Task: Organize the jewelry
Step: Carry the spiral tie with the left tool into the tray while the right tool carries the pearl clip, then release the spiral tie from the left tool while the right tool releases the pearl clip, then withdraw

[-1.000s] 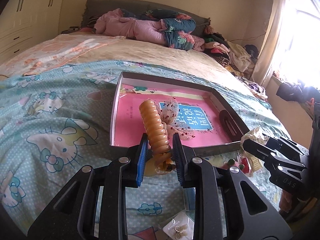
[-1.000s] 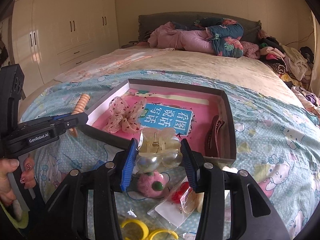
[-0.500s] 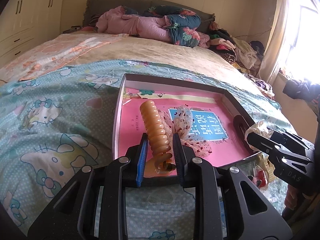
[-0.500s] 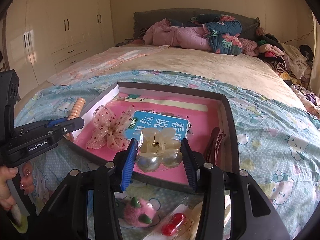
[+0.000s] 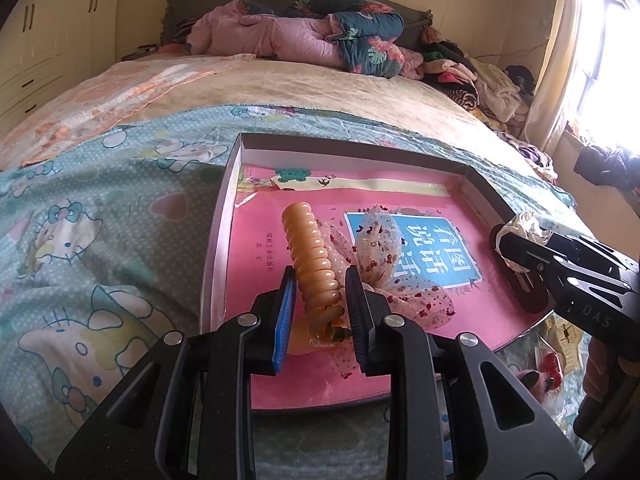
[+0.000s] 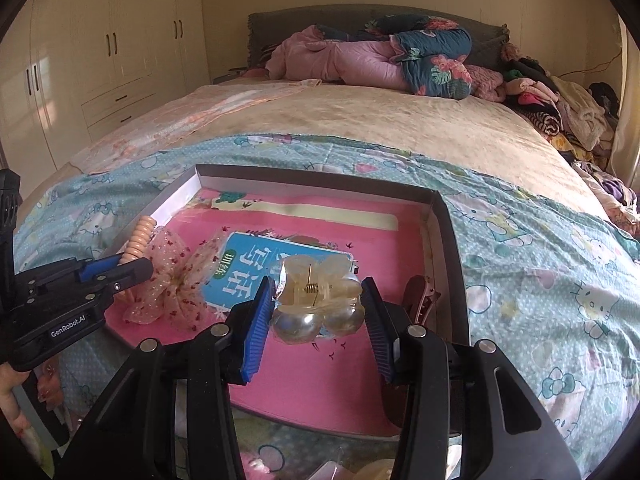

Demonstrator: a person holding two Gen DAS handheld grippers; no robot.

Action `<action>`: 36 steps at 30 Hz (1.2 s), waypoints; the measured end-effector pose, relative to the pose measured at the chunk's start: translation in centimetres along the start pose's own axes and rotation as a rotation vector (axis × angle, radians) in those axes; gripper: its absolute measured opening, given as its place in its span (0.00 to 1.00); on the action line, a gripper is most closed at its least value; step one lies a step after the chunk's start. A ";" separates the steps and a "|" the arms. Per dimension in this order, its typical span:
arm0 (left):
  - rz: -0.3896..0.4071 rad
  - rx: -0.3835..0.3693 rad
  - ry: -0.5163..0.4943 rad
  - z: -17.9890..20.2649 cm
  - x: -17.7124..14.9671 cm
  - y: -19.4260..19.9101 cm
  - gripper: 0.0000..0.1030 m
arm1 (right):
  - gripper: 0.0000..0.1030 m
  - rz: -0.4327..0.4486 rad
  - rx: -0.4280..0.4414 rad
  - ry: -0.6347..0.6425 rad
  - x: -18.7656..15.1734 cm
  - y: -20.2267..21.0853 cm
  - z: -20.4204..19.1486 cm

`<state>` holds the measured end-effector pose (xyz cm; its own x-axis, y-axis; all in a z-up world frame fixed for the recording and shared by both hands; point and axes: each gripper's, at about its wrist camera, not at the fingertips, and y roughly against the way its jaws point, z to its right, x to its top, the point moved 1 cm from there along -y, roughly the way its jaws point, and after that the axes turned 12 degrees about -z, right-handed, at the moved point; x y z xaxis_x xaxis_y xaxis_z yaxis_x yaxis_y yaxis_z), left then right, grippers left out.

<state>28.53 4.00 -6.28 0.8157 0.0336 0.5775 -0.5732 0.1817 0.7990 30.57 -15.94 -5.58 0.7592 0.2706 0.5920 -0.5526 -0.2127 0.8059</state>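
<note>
**Both grippers loaded over the tray**

Left gripper (image 5: 320, 300) was clamped on the spiral hair tie (image 5: 310, 256), right gripper (image 6: 318, 320) on the clear claw clip (image 6: 316, 300), both above the tray (image 6: 312, 178). Mesh bow (image 6: 176, 276) sat at 9 o'clock, dark clip (image 6: 418, 296) at 3.

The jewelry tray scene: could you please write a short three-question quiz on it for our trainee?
1. True or false: the left gripper is shut on the orange spiral hair tie.
2. What does the right gripper hold? A) a translucent claw clip with pearl-like balls B) a dark barrette C) a yellow ring
3. Name the item that lies on the pink book in the tray, between the two grippers.

Key: 1 true; 2 A, the claw clip; 3 the sheer pink bow with red specks.
</note>
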 end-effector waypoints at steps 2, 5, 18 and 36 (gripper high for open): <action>0.001 0.010 -0.002 0.0 0.1 -0.2 0.17 | 0.41 -0.018 -0.007 -0.007 0.0 -0.7 0.3; 0.003 0.014 -0.001 0.0 0.2 -0.3 0.18 | 0.41 -0.048 -0.008 -0.025 -0.2 -1.6 0.9; 0.004 0.018 -0.003 0.0 -0.2 -0.1 0.18 | 0.42 -0.080 0.006 -0.067 -0.8 -2.2 1.5; 0.017 0.016 -0.001 0.5 -0.4 1.1 0.30 | 0.56 0.009 0.026 -0.070 -2.5 2.5 1.7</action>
<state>27.51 3.74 -5.57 0.8056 0.0358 0.5914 -0.5884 0.1652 0.7915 27.89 -18.72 -5.08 0.7770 0.2027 0.5960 -0.5509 -0.2394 0.7995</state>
